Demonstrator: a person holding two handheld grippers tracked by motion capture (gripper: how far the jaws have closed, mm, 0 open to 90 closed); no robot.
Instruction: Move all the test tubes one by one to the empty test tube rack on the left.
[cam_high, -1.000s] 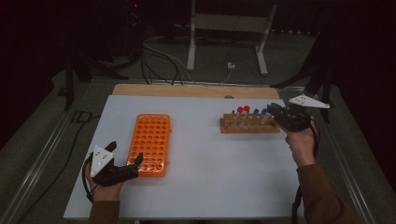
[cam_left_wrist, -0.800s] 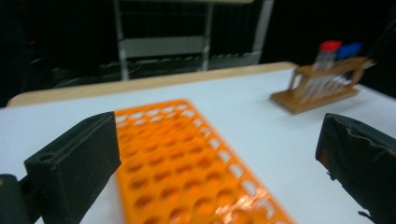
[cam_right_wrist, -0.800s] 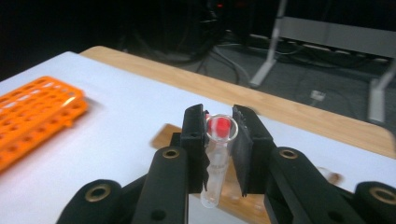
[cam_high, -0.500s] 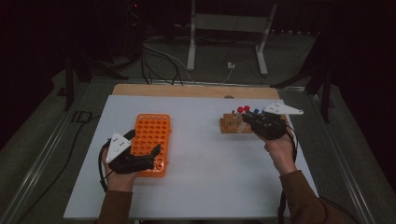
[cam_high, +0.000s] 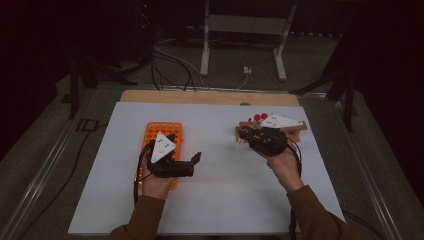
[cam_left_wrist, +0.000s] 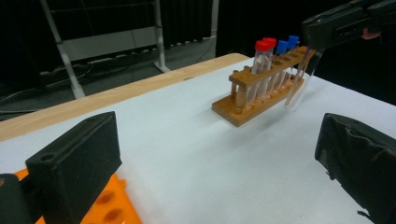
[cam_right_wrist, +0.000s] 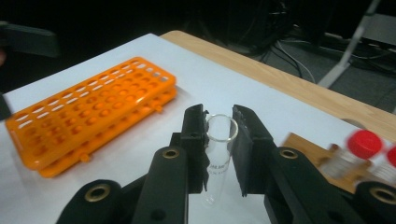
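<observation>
Looking down from the high view, the left tongs (cam_high: 196, 159) sit just off the right edge of the orange rack (cam_high: 161, 150), jaws spread wide with nothing in them. Over on the other side the right tongs (cam_high: 243, 134) hang at the left end of the wooden rack (cam_high: 295, 131), right beside it, and a couple of red caps (cam_high: 260, 117) poke up behind. All of it is on the white desk (cam_high: 220, 190).

Left gripper view next: its own two black jaws stand far apart, with a corner of the orange rack (cam_left_wrist: 109, 210) below them. Across the desk the wooden rack (cam_left_wrist: 261, 93) holds red-capped and blue-capped tubes, and the right tongs (cam_left_wrist: 322, 49) carry a clear tube (cam_left_wrist: 301, 79) tilted above the desk, just in front of that rack.

Right gripper view: the jaws are pinched narrow on the clear tube (cam_right_wrist: 218, 154), open mouth up, no cap on it. The orange rack (cam_right_wrist: 88, 116) lies well apart to the left, and the wooden rack (cam_right_wrist: 303, 144) with a red cap (cam_right_wrist: 364, 142) is blurry at the right.
</observation>
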